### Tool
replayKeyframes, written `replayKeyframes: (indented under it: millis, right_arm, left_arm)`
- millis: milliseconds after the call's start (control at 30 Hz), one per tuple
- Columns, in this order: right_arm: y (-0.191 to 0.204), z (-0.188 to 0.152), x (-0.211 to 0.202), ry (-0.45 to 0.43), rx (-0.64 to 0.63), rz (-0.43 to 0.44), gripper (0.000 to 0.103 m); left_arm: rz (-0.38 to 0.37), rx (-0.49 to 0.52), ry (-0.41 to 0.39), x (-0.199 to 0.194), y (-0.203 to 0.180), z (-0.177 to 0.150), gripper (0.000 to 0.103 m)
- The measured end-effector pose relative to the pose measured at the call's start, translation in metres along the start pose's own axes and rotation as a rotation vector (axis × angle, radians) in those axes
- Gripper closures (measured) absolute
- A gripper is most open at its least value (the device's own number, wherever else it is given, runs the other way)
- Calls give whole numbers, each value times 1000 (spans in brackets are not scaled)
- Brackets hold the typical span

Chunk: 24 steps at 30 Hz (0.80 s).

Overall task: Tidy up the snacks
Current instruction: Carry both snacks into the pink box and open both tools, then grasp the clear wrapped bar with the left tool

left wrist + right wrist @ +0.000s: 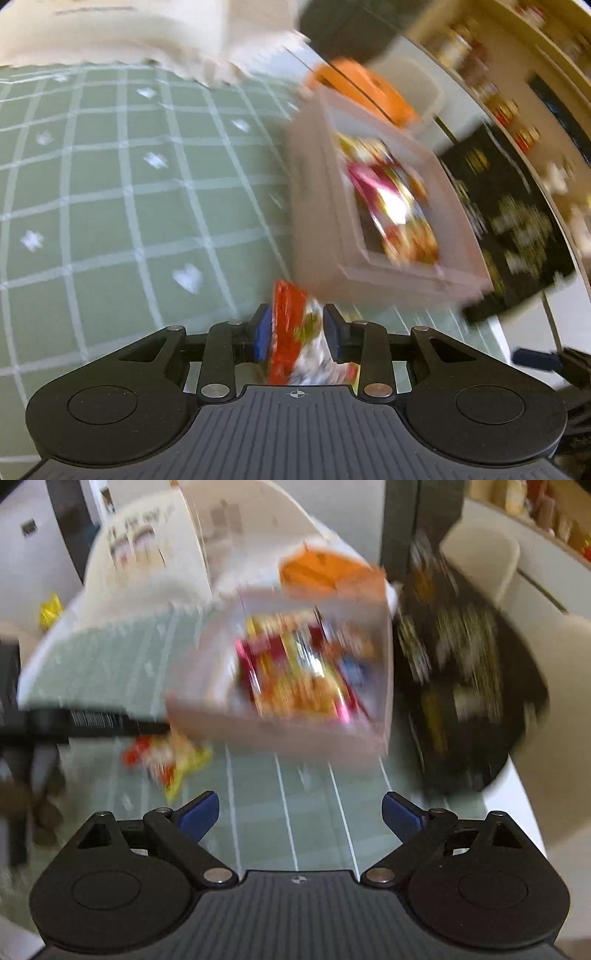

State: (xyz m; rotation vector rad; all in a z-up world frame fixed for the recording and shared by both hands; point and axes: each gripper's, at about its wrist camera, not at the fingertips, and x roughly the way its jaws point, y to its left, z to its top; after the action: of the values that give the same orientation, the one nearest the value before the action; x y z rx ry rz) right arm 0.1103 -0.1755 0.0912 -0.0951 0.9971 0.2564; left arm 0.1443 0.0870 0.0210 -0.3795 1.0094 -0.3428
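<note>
Green checked cloth covers the tabletop (110,177), with shelves of jars blurred behind. Left claw (295,332) is clamped on a red and white snack packet (291,332), its 2 blue pads pressing the wrapper from either side so that the packet stands on edge between them, probably lifted for carrying. In the right wrist view the same packet (166,757) hangs at the end of the dark left claw arm, just beside the near corner of the bin.

Right claw (299,808) holds nothing; its jaws are spread wide over bare cloth, seemingly waiting its turn.

Ahead of both sits a translucent plastic bin (325,221), already holding several bright packets (391,199) in pink, yellow and orange. An orange item (365,92) lies at the bin's far side, and a black patterned object (509,229) stands on its right. Pale paper bags (155,554) rise behind.

Motion blur smears both views, so wrapper print cannot be read. Judging by the layout, the held packet is headed into the bin, and needs raising over the near wall first.
</note>
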Motion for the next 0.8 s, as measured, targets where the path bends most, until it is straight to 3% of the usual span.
replayKeyframes:
  millis: [133, 233, 367, 433, 500, 567, 800]
  right_arm:
    - [-7, -28, 0, 33, 59, -13, 8]
    - [-13, -40, -2, 40, 101, -46, 8]
    - [-20, -52, -5, 29, 159, -79, 8]
    - [-27, -57, -6, 38, 196, -78, 8]
    - [-31, -61, -5, 49, 224, -85, 8]
    - [-31, -65, -8, 42, 227, -103, 8]
    - [-28, -74, -16, 30, 226, -151, 8]
  left_arm:
    - [-37, 83, 70, -4, -21, -29, 68]
    - [82, 59, 24, -30, -35, -51, 68]
    - [-17, -19, 121, -31, -54, -73, 68]
    - [26, 42, 146, -17, -67, -79, 67]
    - [114, 131, 115, -11, -83, -81, 70]
    - [182, 226, 89, -6, -100, -87, 65]
    - [174, 291, 108, 0, -119, -91, 65]
